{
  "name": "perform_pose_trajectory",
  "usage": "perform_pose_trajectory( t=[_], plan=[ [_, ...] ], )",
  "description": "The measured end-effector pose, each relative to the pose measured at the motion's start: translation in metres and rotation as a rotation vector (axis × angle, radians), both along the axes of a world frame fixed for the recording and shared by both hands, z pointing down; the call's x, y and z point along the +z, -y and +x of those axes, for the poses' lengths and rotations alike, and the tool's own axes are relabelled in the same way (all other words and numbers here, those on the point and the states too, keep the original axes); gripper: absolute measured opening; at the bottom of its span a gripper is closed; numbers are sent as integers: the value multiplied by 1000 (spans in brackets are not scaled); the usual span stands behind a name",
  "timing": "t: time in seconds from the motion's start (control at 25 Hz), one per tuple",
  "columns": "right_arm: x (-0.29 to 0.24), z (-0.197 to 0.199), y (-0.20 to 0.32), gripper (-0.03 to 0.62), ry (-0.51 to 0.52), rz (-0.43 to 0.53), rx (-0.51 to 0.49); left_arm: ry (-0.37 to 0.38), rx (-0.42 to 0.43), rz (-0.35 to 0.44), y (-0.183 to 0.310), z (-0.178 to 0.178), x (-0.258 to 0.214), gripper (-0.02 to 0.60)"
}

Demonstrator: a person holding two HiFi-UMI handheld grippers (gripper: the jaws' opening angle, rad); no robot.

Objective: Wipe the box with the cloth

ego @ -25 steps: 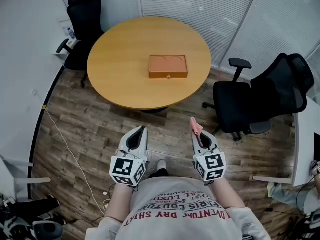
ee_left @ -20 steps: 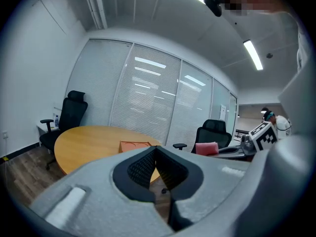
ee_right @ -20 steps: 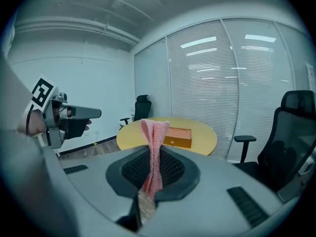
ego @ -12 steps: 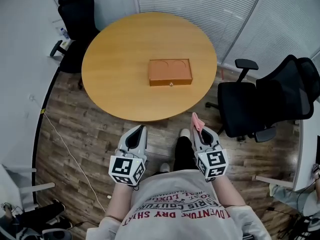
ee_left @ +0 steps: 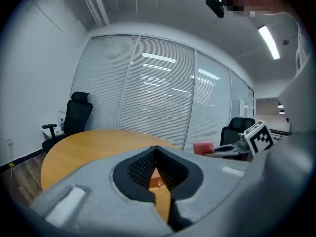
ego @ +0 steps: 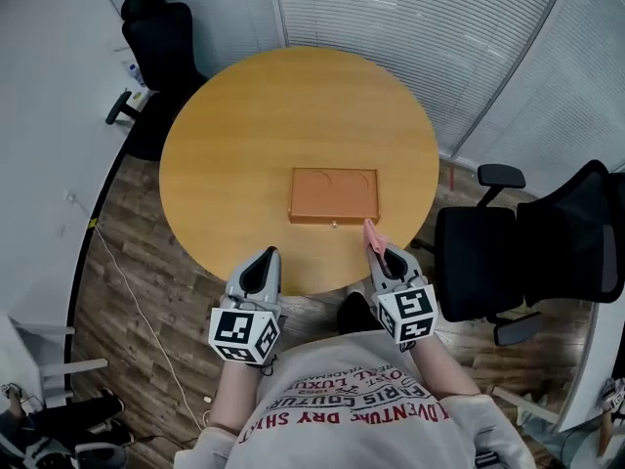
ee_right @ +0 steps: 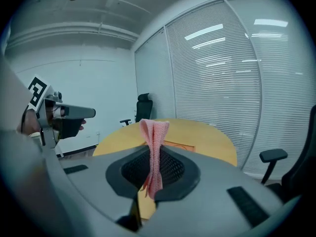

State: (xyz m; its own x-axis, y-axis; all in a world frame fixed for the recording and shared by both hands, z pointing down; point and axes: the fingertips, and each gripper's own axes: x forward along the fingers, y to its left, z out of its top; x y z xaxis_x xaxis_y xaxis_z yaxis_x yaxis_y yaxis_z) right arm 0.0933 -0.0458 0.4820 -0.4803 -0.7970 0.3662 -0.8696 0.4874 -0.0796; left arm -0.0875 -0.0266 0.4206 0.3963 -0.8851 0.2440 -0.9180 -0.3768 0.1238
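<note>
Round wooden table [ego: 215, 145] — the box [ego: 334, 195] is set near its edge. At the box's five o'clock a pink cloth [ego: 373, 234] is pinched in the right gripper [ego: 377, 252]; the left gripper [ego: 266, 258] is closed, empty. Approach is judged under way — next, the cloth must be lowered onto the box

Round wooden worktop [ego: 225, 164] in an office.
Plank floor [ego: 137, 262] beneath; black chair [ego: 161, 37] far left, second chair [ego: 488, 262] right; blinds [ego: 391, 18] behind.
</note>
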Motion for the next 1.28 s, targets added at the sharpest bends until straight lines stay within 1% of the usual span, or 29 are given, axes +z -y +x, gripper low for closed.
perform_pose_trajectory(
  t=[0.12,0.28,0.36,0.48,0.68,0.8,1.04,1.28],
  plan=[
    [-3,10,41,31,-7,-5,-46,1,-39,-3,36,11,-4,9],
    [0,18,94,29,-19,-16,-122,-4,-97,-22,84,26,1,9],
    [3,20,115,29,-24,-22,-157,-5,-116,-35,103,33,6,9],
    [7,16,145,29,-36,-27,-183,-5,-127,-61,124,35,16,9],
    [13,-2,172,31,-50,-49,-198,-2,-143,-96,142,17,27,9],
    [15,-16,182,29,-69,-58,-199,6,-132,-110,150,4,31,9],
    [32,-47,192,29,-199,-93,-216,20,-89,-146,159,-21,42,9],
    [59,-86,201,29,-298,-169,-271,11,-74,-169,166,-50,54,9]
  ],
)
